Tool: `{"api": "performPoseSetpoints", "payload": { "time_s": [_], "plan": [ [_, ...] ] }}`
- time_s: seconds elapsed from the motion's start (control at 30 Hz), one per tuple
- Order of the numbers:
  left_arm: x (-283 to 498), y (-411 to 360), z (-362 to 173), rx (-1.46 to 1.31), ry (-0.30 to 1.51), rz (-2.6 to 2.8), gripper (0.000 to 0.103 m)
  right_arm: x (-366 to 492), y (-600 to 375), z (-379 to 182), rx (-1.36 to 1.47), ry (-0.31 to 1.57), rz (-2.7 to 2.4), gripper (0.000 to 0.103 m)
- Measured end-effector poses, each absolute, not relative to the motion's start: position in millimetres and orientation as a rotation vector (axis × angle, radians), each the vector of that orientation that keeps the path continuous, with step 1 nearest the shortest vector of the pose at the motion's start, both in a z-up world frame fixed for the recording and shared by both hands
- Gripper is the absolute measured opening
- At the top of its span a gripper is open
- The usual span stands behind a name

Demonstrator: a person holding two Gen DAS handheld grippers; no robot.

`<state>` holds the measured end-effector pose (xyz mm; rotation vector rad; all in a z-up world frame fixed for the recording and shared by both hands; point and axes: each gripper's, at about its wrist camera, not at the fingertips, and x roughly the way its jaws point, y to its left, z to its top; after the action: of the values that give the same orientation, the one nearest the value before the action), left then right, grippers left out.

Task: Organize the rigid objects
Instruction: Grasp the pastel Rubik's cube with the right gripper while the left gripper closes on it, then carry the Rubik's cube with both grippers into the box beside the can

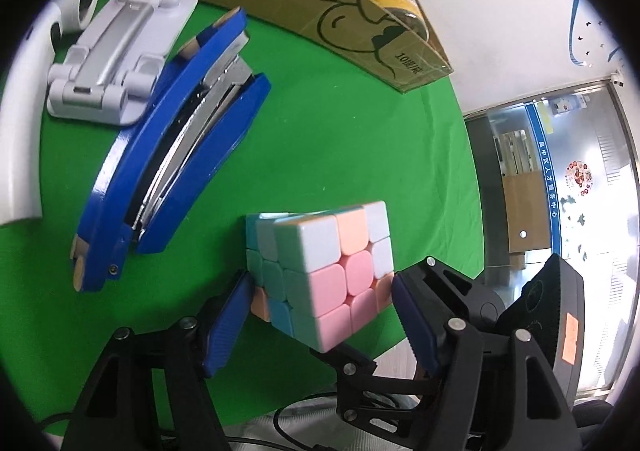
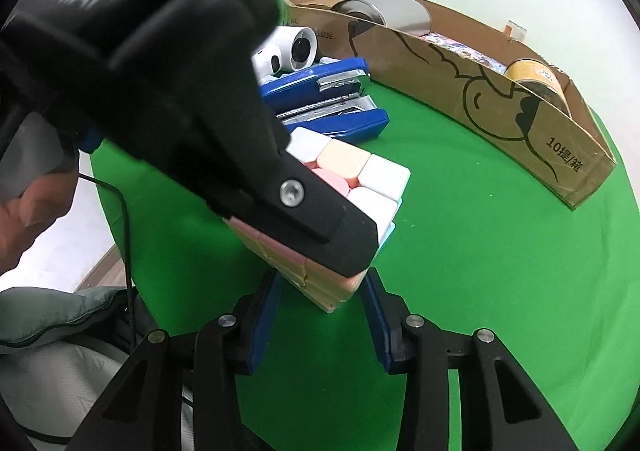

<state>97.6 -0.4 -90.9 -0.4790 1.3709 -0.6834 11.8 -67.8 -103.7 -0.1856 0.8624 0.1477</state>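
We see bright, even indoor light in both views, with soft shadows on the green bench [image 1: 320,123]. Fisheye distortion bends the blue stapler [image 1: 168,155] and blackens the corners. The pastel cube [image 1: 320,275] looks slightly blurred; the glass door [image 1: 560,155] glares.

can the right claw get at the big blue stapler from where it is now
Probably not directly: the pastel puzzle cube and the left claw gripping it sit between the right claw and the large blue stapler.

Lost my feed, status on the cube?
Left claw shut on pastel puzzle cube. Right claw open, nosing its corner. Blue stapler beside it; brown cardboard box beyond.
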Motion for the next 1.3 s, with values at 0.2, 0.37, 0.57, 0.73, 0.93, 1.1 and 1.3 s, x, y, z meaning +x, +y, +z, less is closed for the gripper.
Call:
{"api": "performPoseSetpoints", "payload": {
  "time_s": [0.2, 0.37, 0.57, 0.73, 0.93, 1.1, 1.3],
  "plan": [
    [98.4, 6.2, -67.3, -0.453, 1.303, -0.692, 0.070, 2.2, -61.0, -86.1, -0.200, 0.799, 0.120, 0.040],
    [104.8, 9.8, -41.8, -0.428, 1.242, -0.706, 0.070, -4.5, -57.1, -63.9, -0.217, 0.746, 0.097, 0.040],
    [124.0, 12.3, -11.9, -0.397, 1.175, -0.722, 0.070, 9.6, -59.4, -30.8, -0.222, 0.680, 0.056, 0.040],
    [136.3, 8.7, 11.7, -0.369, 1.126, -0.732, 0.069, 21.8, -69.1, -5.7, -0.237, 0.633, 0.030, 0.039],
    [154.7, 11.1, 33.3, -0.347, 1.082, -0.736, 0.068, 28.9, -68.4, 18.3, -0.247, 0.589, 0.012, 0.039],
    [172.1, 13.7, 46.7, -0.333, 1.054, -0.739, 0.068, 42.9, -70.5, 36.0, -0.260, 0.559, 0.006, 0.039],
    [193.0, 16.9, 57.6, -0.328, 1.041, -0.742, 0.068, 74.1, -84.4, 48.7, -0.269, 0.549, 0.006, 0.039]
  ]
}}
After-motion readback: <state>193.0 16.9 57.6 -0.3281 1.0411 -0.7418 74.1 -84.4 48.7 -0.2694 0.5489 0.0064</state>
